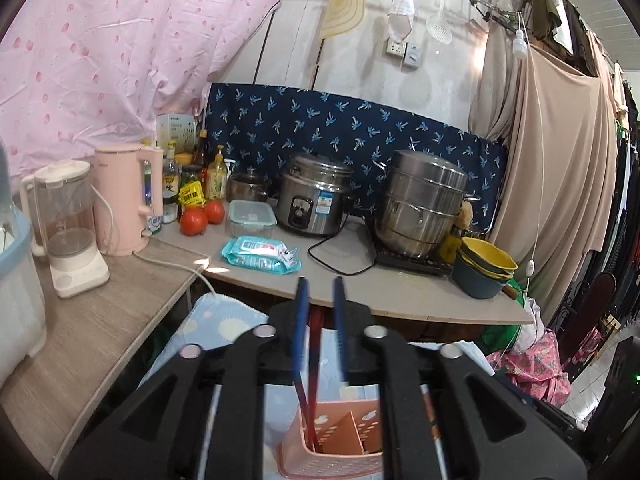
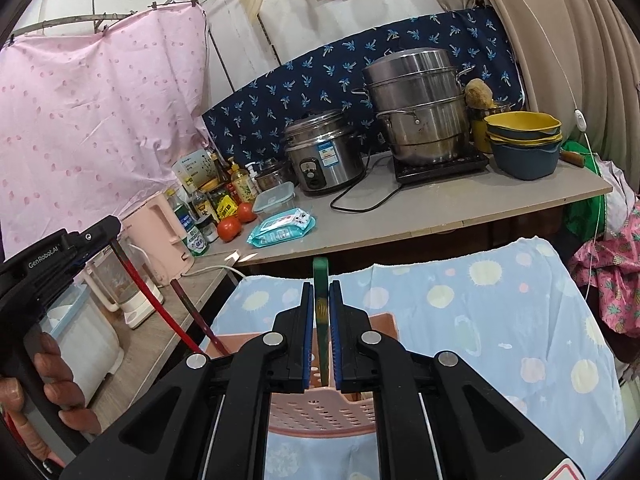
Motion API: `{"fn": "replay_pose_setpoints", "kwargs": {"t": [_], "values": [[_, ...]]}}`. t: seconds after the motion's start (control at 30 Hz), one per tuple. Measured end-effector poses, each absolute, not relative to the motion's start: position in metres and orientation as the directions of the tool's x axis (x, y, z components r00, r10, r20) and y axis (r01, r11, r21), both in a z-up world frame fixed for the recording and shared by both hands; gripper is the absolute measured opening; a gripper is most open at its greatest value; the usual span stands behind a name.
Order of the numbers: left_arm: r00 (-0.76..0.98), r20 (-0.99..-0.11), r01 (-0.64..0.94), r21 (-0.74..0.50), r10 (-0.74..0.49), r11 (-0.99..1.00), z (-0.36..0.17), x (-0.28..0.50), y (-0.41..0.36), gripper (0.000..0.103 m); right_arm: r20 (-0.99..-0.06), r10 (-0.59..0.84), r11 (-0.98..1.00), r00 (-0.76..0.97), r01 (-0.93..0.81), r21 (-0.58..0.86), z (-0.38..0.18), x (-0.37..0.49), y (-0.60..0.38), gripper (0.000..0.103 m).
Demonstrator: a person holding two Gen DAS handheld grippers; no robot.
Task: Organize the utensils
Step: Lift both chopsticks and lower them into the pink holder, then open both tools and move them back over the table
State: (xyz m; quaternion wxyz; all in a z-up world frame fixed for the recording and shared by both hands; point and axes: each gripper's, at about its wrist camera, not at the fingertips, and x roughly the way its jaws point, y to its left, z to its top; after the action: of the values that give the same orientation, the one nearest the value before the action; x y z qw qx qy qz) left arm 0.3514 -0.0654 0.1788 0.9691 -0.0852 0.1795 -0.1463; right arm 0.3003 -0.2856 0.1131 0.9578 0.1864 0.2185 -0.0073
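Observation:
A pink perforated utensil holder [image 1: 340, 440] stands on a blue patterned cloth [image 2: 500, 320]; it also shows in the right wrist view [image 2: 320, 412]. My left gripper [image 1: 320, 292] is above it, its blue-padded jaws a little apart around red chopsticks [image 1: 310, 392] that reach down into the holder's left compartment. In the right wrist view the left gripper [image 2: 100, 232] holds those chopsticks [image 2: 160, 304] at their top. My right gripper [image 2: 321, 292] is shut on a green-handled utensil [image 2: 321, 280], held upright over the holder.
Behind is a counter [image 2: 440, 208] with a rice cooker [image 1: 312, 200], a steamer pot [image 1: 420, 204], stacked bowls [image 1: 484, 268], a wipes pack [image 1: 260, 256], tomatoes [image 1: 196, 220] and bottles. A pink kettle [image 1: 128, 200] and a blender [image 1: 68, 220] stand on the left table.

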Motion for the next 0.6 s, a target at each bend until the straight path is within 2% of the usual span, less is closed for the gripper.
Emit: {"fn": "replay_pose_setpoints", "kwargs": {"t": [0.03, 0.1, 0.23, 0.6], "values": [[0.898, -0.321, 0.240, -0.212, -0.300, 0.947, 0.178, 0.349, -0.065, 0.047, -0.417, 0.060, 0.930, 0.907, 0.101, 0.352, 0.114, 0.299, -0.286, 0.026], [0.911, -0.311, 0.218, -0.197, -0.272, 0.956, 0.177, 0.345, -0.064, 0.059, -0.403, 0.047, 0.929, 0.914, 0.107, 0.353, 0.115, 0.293, -0.286, 0.041], [0.910, -0.328, 0.209, -0.161, -0.252, 0.964, 0.175, 0.339, -0.065, 0.061, -0.392, 0.042, 0.933, 0.919, 0.104, 0.344, 0.119, 0.286, -0.284, 0.044], [0.892, -0.385, 0.221, -0.090, -0.239, 0.971, 0.157, 0.308, -0.069, 0.063, -0.393, 0.059, 0.937, 0.918, 0.085, 0.338, 0.117, 0.252, -0.274, 0.044]]}}
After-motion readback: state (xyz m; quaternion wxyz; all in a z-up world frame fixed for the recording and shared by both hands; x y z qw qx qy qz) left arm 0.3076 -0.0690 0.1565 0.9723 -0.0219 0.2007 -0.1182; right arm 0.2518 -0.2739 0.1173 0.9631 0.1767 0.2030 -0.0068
